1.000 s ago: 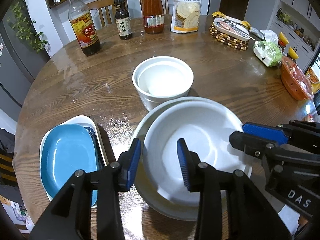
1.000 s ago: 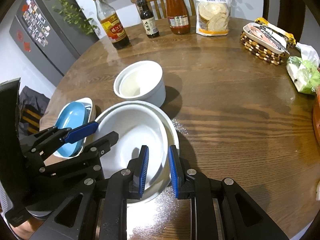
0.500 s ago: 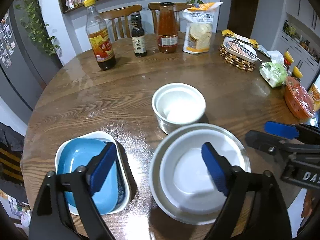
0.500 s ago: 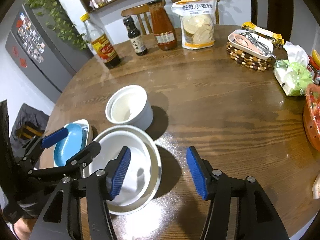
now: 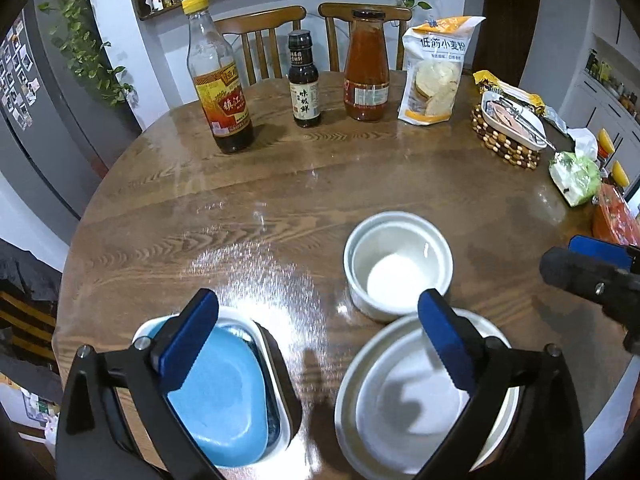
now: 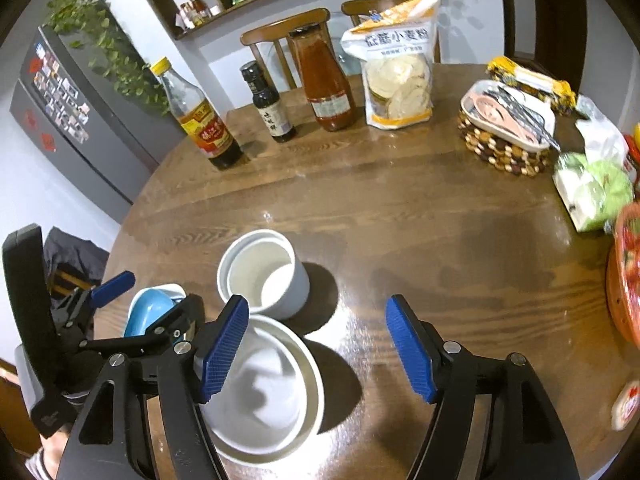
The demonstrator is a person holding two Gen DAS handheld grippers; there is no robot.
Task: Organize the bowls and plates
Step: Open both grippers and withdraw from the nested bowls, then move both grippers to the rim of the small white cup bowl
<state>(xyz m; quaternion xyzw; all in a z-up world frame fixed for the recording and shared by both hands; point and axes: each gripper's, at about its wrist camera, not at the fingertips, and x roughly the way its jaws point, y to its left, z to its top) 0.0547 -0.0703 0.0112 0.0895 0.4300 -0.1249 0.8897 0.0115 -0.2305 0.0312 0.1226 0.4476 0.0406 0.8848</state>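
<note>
A white bowl nested in a larger white bowl (image 5: 404, 408) (image 6: 260, 396) sits at the table's near edge. A small deep white bowl (image 5: 398, 264) (image 6: 262, 272) stands just behind it. A blue dish inside a white dish (image 5: 224, 396) (image 6: 150, 308) sits to the left. My left gripper (image 5: 320, 344) is open and empty, raised above the gap between the blue dish and the nested bowls. My right gripper (image 6: 320, 352) is open and empty, above the table right of the nested bowls.
Three bottles (image 5: 304, 80) and a flour bag (image 5: 434, 72) stand at the table's far side. A beaded trivet with a dish (image 5: 508, 132), a green packet (image 5: 576, 176) and an orange basket (image 6: 626, 272) lie at the right. Chairs stand behind the table.
Both grippers have opened wide, let go of the inner white bowl's rim, and pulled up and back. The bowl now rests nested in the larger one.
</note>
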